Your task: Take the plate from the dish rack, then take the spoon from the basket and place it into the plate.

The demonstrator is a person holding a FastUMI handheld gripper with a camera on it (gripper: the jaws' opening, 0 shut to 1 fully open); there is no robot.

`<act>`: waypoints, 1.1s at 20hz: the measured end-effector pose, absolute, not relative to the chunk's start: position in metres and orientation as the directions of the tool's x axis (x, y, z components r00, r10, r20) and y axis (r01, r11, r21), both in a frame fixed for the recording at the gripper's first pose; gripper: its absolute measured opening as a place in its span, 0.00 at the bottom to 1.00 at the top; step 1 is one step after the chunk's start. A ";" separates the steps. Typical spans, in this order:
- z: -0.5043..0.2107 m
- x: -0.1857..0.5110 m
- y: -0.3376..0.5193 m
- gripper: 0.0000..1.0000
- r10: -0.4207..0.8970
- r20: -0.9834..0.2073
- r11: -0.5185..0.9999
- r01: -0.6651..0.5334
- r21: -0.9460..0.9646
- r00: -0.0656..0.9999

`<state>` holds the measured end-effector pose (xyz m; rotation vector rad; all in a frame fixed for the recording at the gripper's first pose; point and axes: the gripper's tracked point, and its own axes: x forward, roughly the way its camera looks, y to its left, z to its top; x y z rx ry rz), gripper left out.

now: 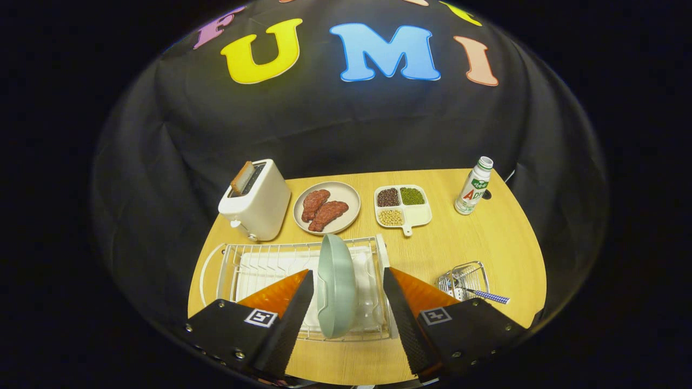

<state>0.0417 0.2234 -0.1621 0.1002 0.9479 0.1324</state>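
Note:
A pale green plate (336,285) stands on edge in the white wire dish rack (254,265) on the wooden table. My gripper (347,276) is open, with one finger on each side of the plate and a gap on both sides; neither finger presses on it. To the right of the rack sits a small wire basket (463,278). A spoon (486,295) with a blue-and-white checked handle lies in it, its handle sticking out to the right, beyond my right finger.
Behind the rack stand a white toaster (258,201) with toast in it, a beige plate of meat (327,207), a white divided dish of beans (403,204) and a white bottle (473,186) at the far right. Bare table (486,237) lies between bottle and basket.

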 end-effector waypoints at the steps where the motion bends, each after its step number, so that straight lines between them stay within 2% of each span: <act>1: -0.168 0.042 0.221 0.77 0.127 -0.810 0.992 -0.064 0.111 0.573; 2: -0.177 0.046 0.224 0.58 0.113 -0.815 0.994 -0.071 0.088 0.568; 3: -0.187 0.047 0.219 0.56 0.074 -0.829 0.997 -0.063 0.047 0.554; 4: -0.194 0.049 0.223 0.48 0.074 -0.836 0.997 -0.069 0.044 0.544; 5: -0.197 0.048 0.221 0.47 0.052 -0.842 0.998 -0.059 0.024 0.537; 6: -0.201 0.052 0.224 0.38 0.048 -0.838 0.998 -0.061 0.017 0.543; 8: -0.204 0.053 0.222 0.29 0.021 -0.842 0.998 -0.057 -0.011 0.539; 10: -0.209 0.051 0.222 0.23 -0.004 -0.853 0.997 -0.066 -0.045 0.523; 12: -0.215 0.051 0.218 0.23 -0.054 -0.868 0.992 -0.077 -0.105 0.494; 14: -0.221 0.051 0.209 0.11 -0.116 -0.870 0.979 -0.093 -0.181 0.479; 19: -0.203 0.055 0.217 0.11 -0.275 -0.816 0.912 -0.129 -0.388 0.509; 22: -0.188 0.064 0.226 0.11 -0.319 -0.780 0.868 -0.165 -0.469 0.539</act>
